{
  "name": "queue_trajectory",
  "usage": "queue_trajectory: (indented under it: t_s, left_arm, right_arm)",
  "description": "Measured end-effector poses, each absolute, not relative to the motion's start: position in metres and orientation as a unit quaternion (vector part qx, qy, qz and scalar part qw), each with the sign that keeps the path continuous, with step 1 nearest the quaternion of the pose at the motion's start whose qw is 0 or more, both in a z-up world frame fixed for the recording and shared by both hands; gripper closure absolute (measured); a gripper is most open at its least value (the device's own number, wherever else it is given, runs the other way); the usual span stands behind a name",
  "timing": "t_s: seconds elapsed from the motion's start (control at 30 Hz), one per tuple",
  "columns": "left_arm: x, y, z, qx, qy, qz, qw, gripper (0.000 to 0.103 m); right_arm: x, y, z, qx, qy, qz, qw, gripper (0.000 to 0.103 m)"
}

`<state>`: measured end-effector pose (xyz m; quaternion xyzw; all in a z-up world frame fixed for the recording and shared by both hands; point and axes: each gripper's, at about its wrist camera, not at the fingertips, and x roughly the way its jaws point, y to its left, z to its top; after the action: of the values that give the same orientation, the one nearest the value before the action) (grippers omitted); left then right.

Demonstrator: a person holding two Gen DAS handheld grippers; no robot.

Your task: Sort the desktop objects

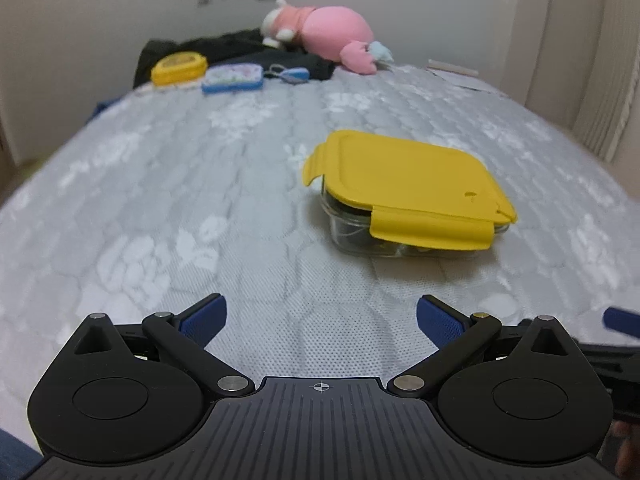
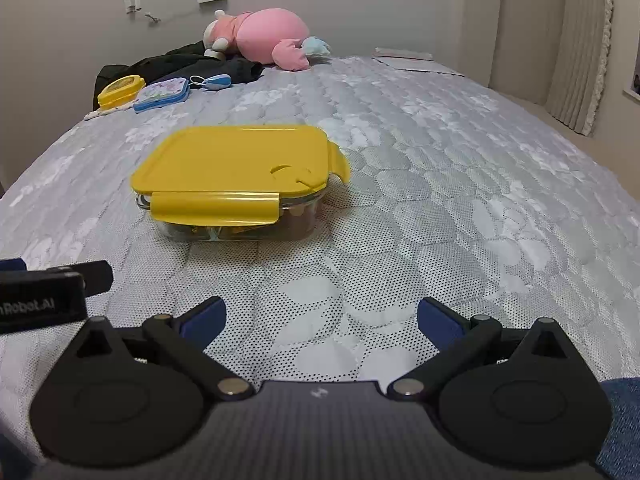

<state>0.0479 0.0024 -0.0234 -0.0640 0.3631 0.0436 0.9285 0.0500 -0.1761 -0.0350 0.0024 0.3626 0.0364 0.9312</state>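
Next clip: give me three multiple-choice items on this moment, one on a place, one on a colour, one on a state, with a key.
1. Where does the blue tin lie?
A. beside the small yellow box at the far end
B. on the glass container
C. between the right gripper's fingers

2. What colour is the glass container's lid?
A. pink
B. yellow
C. black

3. How do both grippers stand?
A. shut on the lid
B. shut, empty
C. open, empty

Key: 1 A, the two lie side by side near the dark cloth. 2 B, yellow top and flaps. 3 C, left gripper and right gripper show only mattress between spread fingers.

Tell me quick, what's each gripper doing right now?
Left gripper: jaws open, holding nothing.
Right gripper: jaws open, holding nothing.
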Motion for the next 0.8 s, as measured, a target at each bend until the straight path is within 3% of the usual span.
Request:
queue_trajectory:
  t_s: [0.8]
  left_arm:
    - [0.0472, 0.0057, -0.022, -0.061, 0.359, 0.07, 0.929, 0.0]
  right_arm:
    - [0.0506, -0.1716, -0.0366, -0.011, 0.371, 0.036, 0.928, 0.0]
